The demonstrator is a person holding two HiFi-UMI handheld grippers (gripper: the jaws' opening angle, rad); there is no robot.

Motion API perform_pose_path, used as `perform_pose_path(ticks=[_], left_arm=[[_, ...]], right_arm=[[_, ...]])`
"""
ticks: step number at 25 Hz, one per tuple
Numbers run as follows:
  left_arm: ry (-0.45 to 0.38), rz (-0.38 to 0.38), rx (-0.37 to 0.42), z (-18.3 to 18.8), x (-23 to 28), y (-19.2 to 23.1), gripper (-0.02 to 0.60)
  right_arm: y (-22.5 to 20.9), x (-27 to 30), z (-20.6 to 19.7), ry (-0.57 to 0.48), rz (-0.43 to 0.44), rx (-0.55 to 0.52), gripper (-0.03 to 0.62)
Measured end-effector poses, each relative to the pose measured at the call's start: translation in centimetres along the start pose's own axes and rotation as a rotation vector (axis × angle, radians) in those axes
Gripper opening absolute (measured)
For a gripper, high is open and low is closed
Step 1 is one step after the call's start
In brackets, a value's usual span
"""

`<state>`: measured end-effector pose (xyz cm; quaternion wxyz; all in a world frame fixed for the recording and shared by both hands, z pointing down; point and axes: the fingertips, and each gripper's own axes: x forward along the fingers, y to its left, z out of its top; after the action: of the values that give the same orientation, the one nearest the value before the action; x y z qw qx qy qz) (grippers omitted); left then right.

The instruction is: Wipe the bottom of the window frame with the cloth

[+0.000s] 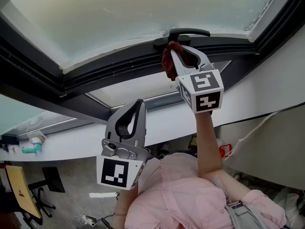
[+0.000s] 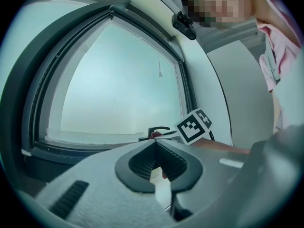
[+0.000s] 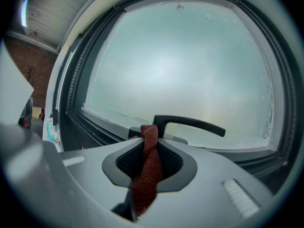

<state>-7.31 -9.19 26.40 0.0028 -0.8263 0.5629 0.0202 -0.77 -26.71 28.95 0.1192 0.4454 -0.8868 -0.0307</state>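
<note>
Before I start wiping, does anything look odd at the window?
Nothing is damaged or spilled. The only odd thing is the red cloth. It is clamped in the right hand-held gripper near the window handle and twisted into a rope rather than spread flat.

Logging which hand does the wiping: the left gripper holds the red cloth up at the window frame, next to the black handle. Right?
Not the left. The right gripper holds the red cloth up at the window frame, next to the black handle; the right gripper view shows it. The left gripper is shut on nothing.
</note>
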Motion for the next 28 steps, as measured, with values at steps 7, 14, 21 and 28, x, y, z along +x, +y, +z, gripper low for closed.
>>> perform_pose_path(ticks=[7, 14, 21, 28], left_arm=[[-0.009, 0.025, -0.002, 0.1, -0.4, -0.3, -0.005], [-0.028, 0.048, -0.024, 0.0, -1.7, -0.1, -0.005], [0.023, 0.068, -0.005, -1.3, -5.6, 3.2, -0.005], [0.005, 0.134, 0.008, 0.7, -11.1, 8.3, -0.005]], right_arm=[[-2.5, -0.8, -0.7, -0.005, -0.045, 0.023, 0.067], [-2.0, -1.5, 0.1, -0.093, -0.103, -0.047, 0.069], [4.5, -2.3, 3.4, -0.218, -0.039, 0.027, 0.069], [20.1, 0.7, 7.7, -0.260, 0.173, -0.069, 0.069]])
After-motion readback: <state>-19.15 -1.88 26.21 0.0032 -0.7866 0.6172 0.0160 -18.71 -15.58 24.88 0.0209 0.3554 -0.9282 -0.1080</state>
